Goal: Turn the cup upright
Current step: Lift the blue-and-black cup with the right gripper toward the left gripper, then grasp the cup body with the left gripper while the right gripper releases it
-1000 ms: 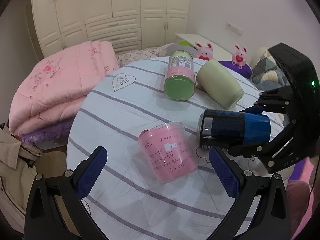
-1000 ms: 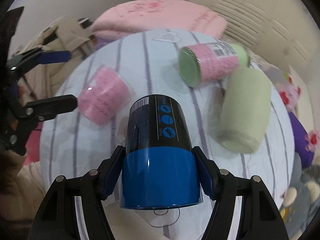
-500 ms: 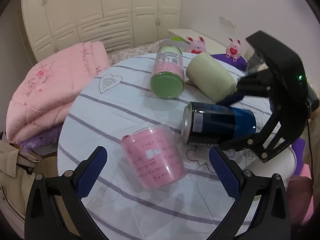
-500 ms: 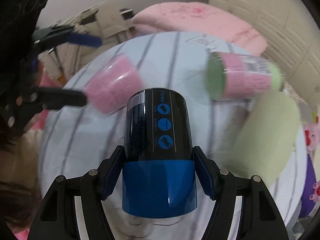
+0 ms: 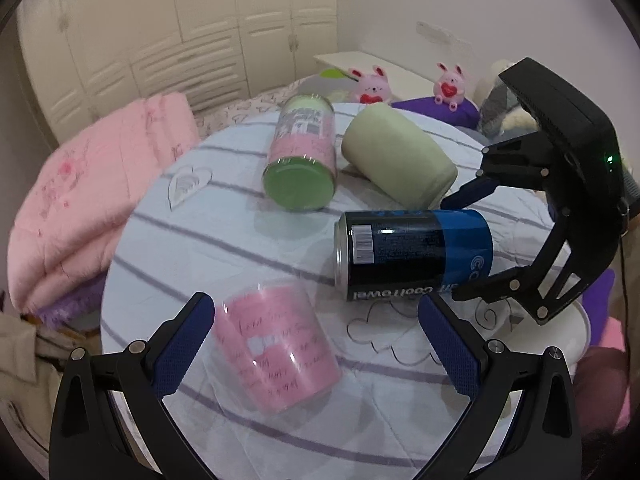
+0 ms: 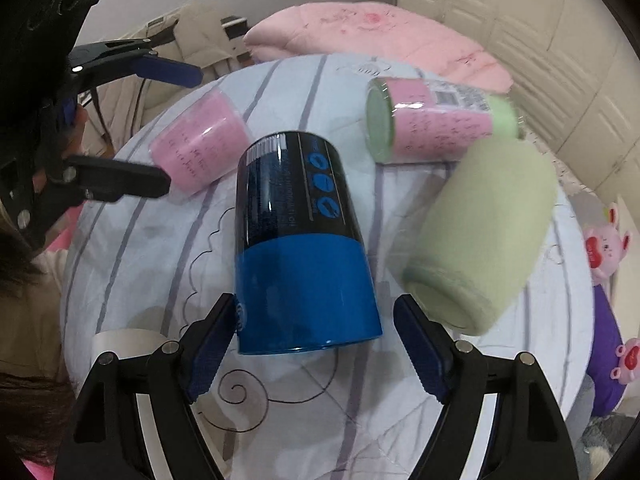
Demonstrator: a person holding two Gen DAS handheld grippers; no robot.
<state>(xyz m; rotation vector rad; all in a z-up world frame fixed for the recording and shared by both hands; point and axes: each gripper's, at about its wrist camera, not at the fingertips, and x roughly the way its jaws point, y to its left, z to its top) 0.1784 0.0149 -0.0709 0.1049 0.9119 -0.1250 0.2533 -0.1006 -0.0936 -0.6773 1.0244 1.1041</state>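
A round table (image 5: pixel 248 240) under a white cloth with purple stripes stands in a bedroom, a folded pink quilt (image 5: pixel 80 184) and cream wardrobes (image 5: pixel 160 40) behind it. The blue-and-black cup (image 6: pixel 298 248) lies on its side mid-table, between the right claw's (image 6: pixel 316 340) widely spread fingers. The left claw (image 5: pixel 316 340) gapes wide over a pink cup (image 5: pixel 280 356).

My left claw (image 5: pixel 316 344) camera looks close across the round tabletop (image 5: pixel 240 240) toward the wardrobe; my right claw (image 6: pixel 316 344) camera faces crosswise. Both share the blue-black can (image 5: pixel 412 254) (image 6: pixel 300 248).
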